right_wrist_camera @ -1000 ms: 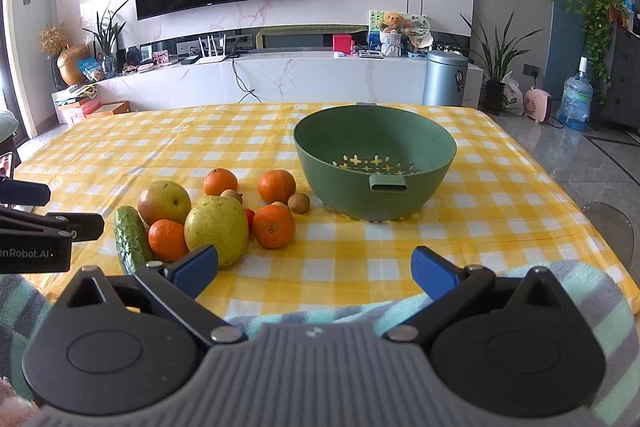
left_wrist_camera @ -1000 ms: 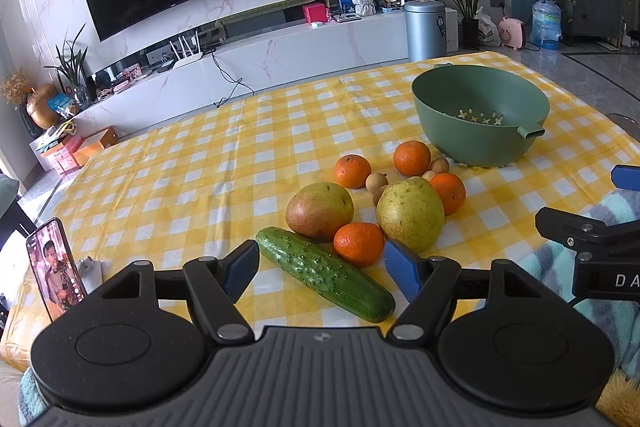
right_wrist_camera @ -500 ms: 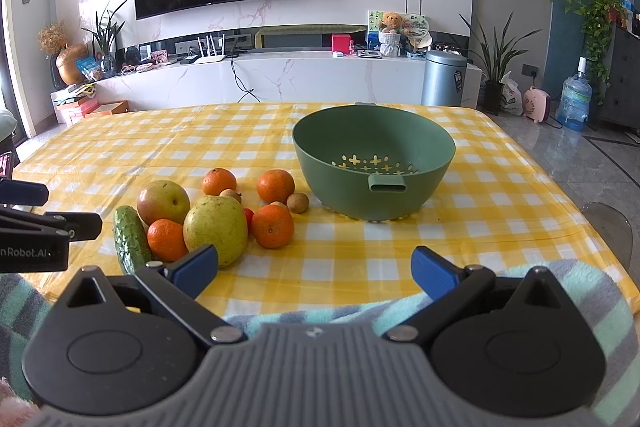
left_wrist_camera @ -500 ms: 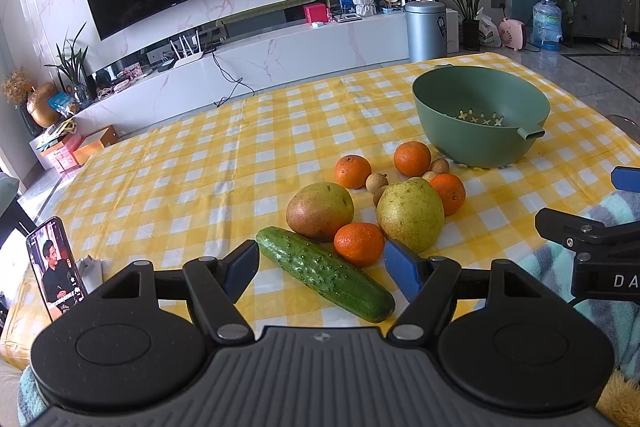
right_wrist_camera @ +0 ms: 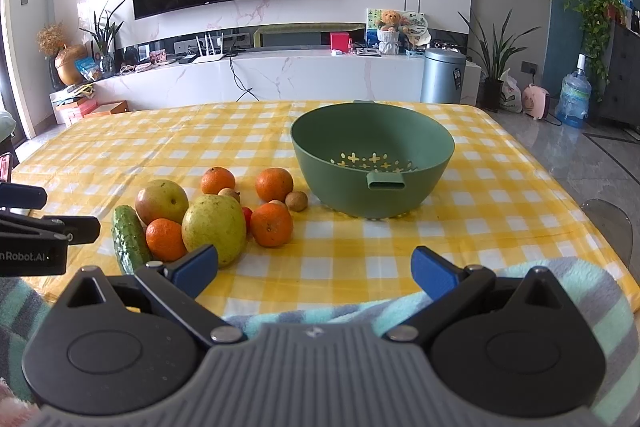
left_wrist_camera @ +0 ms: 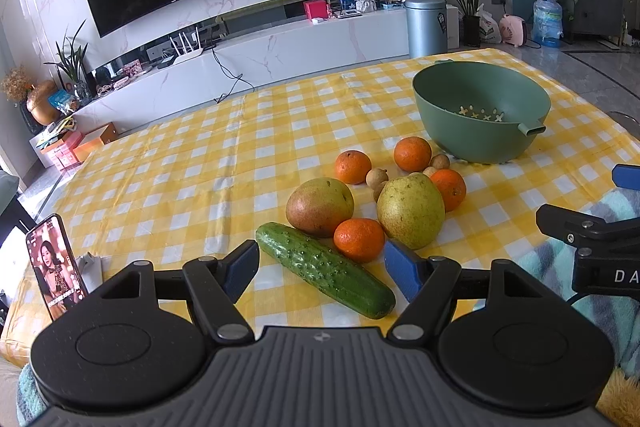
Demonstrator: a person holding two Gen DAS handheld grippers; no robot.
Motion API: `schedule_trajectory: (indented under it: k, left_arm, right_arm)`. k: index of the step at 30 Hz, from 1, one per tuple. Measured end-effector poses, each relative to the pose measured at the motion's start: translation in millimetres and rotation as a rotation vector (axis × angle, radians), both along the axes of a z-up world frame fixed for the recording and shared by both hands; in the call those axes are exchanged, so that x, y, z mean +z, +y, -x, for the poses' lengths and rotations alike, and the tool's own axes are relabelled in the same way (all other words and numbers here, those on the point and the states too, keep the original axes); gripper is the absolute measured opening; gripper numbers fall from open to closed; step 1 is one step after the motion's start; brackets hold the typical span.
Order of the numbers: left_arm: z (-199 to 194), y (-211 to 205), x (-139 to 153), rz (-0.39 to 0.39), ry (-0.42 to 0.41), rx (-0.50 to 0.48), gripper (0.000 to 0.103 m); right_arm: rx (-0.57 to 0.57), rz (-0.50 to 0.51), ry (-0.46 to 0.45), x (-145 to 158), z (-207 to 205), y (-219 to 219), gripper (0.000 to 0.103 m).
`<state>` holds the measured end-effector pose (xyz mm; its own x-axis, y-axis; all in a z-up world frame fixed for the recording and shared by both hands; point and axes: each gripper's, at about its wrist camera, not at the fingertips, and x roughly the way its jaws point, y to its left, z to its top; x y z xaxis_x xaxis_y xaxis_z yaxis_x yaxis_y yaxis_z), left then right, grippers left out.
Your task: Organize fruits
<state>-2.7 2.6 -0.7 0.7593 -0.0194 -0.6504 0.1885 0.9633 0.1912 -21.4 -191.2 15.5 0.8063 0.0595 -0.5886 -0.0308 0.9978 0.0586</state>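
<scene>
On the yellow checked tablecloth (left_wrist_camera: 200, 171) lies a cluster of fruit: a cucumber (left_wrist_camera: 324, 269), a reddish-green pear (left_wrist_camera: 320, 206), a yellow-green pear (left_wrist_camera: 411, 210), several oranges such as the nearest one (left_wrist_camera: 359, 239), and small brown longans (left_wrist_camera: 377, 177). An empty green colander bowl (left_wrist_camera: 480, 111) stands behind them to the right. My left gripper (left_wrist_camera: 322, 269) is open, its blue pads either side of the cucumber's near end, above it. My right gripper (right_wrist_camera: 316, 265) is open and empty, near the table's front edge, facing the bowl (right_wrist_camera: 372, 159) and the fruit (right_wrist_camera: 214, 229).
A phone (left_wrist_camera: 56, 265) stands propped at the table's left front corner. A striped teal blanket (right_wrist_camera: 560, 291) lies along the front edge. Beyond the table are a TV wall, a white console and a grey bin (right_wrist_camera: 443, 75).
Almost nothing has changed. The right wrist view shifted very slightly, the bowl drifting a touch left; both grippers stay open and the fruit has not moved.
</scene>
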Motion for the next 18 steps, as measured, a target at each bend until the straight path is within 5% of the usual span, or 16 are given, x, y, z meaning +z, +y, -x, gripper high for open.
schedule_trajectory:
  k: [18]
  left_arm:
    - [0.1,-0.4,-1.9,-0.002,0.003,-0.001,0.084]
  right_arm:
    - [0.000,0.000,0.003,-0.9,-1.3,-0.2,0.099]
